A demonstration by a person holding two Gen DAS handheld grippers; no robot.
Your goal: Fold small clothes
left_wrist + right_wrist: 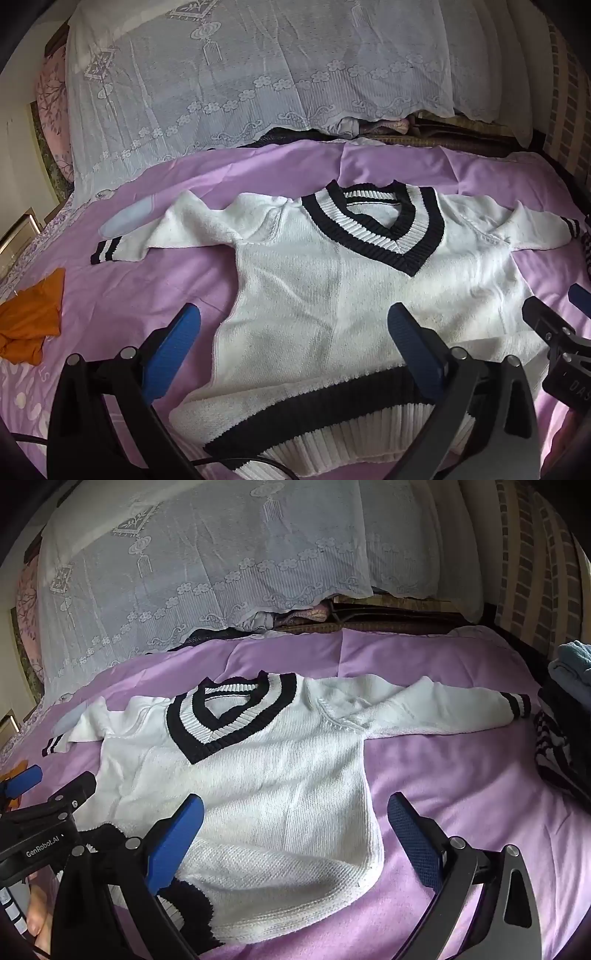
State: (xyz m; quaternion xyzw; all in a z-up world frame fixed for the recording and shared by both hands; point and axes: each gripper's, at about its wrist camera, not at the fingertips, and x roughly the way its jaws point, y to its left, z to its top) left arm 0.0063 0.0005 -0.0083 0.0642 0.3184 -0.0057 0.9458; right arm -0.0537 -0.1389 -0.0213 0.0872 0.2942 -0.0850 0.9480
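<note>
A small white knitted sweater (325, 288) with a black-and-white V-neck (373, 225) lies face up on the purple sheet (155, 291), both sleeves spread sideways. Its striped hem (332, 417) is nearest me. My left gripper (295, 325) stands open over the sweater's lower left part, with no cloth pinched between its blue pads. In the right wrist view the sweater (258, 775) fills the middle, and my right gripper (295, 819) is open over its lower right edge, holding nothing. Each gripper shows in the other's view: right gripper (557, 306), left gripper (51, 782).
An orange cloth (29, 321) lies crumpled at the left on the sheet. A white lace cover (258, 74) drapes over a pile behind. Folded dark and blue clothes (569, 701) are stacked at the right edge. A person's hand (37, 923) holds the left gripper's handle.
</note>
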